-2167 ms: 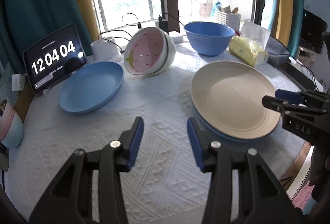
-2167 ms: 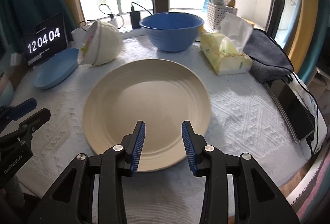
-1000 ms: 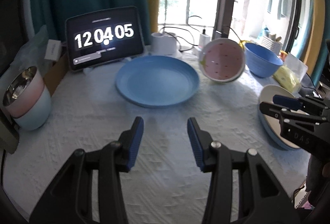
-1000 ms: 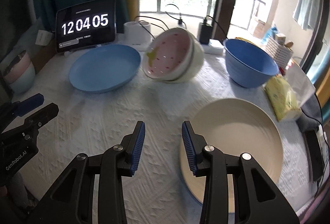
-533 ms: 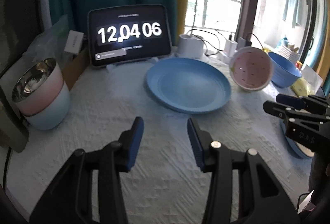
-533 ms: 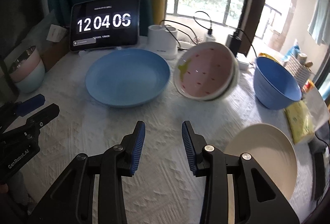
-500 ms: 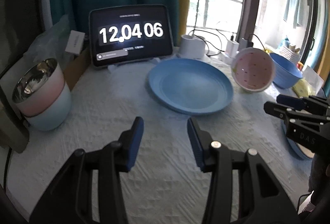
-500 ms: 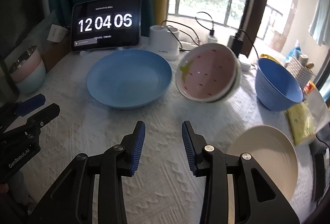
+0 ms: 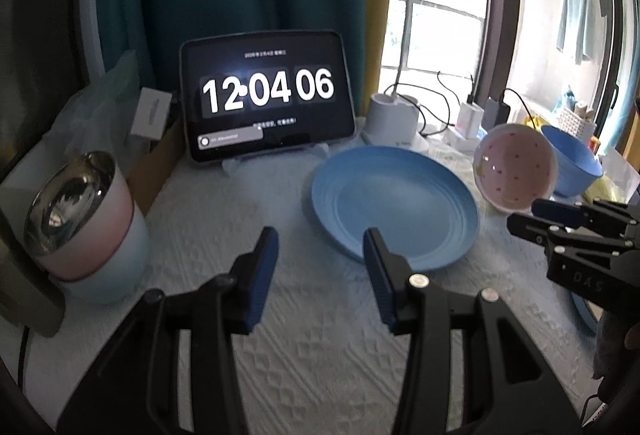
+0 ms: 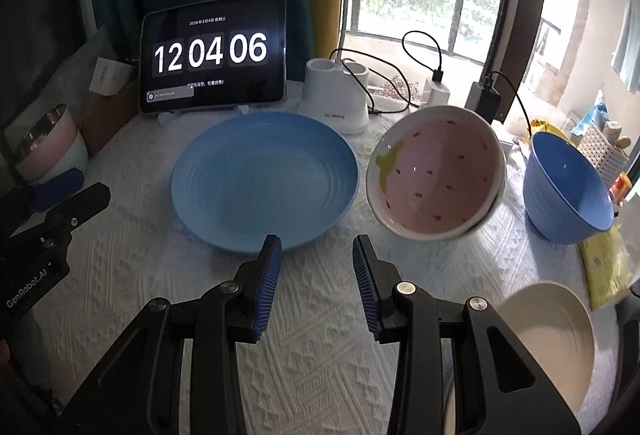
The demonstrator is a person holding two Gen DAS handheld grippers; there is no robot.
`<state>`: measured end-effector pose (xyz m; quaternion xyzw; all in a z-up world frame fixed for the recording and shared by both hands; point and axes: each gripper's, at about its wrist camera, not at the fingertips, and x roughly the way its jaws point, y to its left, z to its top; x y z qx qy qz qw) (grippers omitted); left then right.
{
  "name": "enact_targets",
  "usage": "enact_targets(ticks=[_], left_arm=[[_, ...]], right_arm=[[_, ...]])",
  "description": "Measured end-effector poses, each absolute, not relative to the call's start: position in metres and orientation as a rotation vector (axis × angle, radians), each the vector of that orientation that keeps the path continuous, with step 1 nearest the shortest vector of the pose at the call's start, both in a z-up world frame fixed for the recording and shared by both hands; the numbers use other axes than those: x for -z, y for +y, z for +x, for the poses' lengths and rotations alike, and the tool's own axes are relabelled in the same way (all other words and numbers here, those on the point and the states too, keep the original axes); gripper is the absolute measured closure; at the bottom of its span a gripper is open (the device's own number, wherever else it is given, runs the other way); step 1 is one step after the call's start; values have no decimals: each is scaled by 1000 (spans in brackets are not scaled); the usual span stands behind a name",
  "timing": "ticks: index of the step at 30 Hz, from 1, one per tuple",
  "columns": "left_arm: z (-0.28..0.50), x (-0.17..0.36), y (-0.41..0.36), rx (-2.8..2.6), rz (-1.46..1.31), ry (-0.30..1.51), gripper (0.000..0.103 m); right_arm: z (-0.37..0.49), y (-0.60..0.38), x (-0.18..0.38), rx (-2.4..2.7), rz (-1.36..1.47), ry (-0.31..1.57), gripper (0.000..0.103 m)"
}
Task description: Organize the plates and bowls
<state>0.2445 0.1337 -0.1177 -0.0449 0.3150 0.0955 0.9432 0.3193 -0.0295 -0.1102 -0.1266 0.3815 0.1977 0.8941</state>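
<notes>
A blue plate (image 10: 264, 179) lies flat on the white tablecloth, just beyond my right gripper (image 10: 316, 259), which stands open and empty. In the left wrist view the same blue plate (image 9: 394, 201) sits ahead and to the right of my left gripper (image 9: 318, 249), also open with nothing between its fingers. A pink strawberry bowl (image 10: 438, 183) nested in a white one leans on its side right of the plate. A blue bowl (image 10: 568, 191) stands further right. A cream plate (image 10: 548, 335) lies at the near right, its far part hidden. Stacked pink and pale blue bowls (image 9: 86, 223) stand at the left.
A tablet clock (image 10: 214, 53) and a white lamp base (image 10: 340, 97) with cables stand behind the plate. A yellow tissue pack (image 10: 604, 267) lies at the right. The other gripper (image 9: 576, 239) shows at the right of the left wrist view.
Both grippers have swung leftward across the table. The blue plate and tablet have come toward the middle of both views, and the cream plate has slid to the right edge. Jaws are unchanged.
</notes>
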Motion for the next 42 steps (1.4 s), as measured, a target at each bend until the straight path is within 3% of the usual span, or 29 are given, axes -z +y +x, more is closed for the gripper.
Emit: enact_targets(ticks=[13, 29, 31, 34, 42], left_arm=[[289, 115, 145, -193, -109, 615, 56], [334, 154, 153, -161, -186, 735, 54], [337, 158, 154, -160, -196, 744, 53], [341, 164, 157, -150, -222, 760, 41], [352, 179, 157, -150, -216, 812, 38]], right_arm=[[352, -31, 111, -377, -182, 766, 64], [386, -31, 142, -369, -147, 859, 64], [391, -30, 147, -366, -148, 875, 64], [397, -29, 152, -363, -152, 888, 64], [407, -25, 165, -360, -148, 930, 64]])
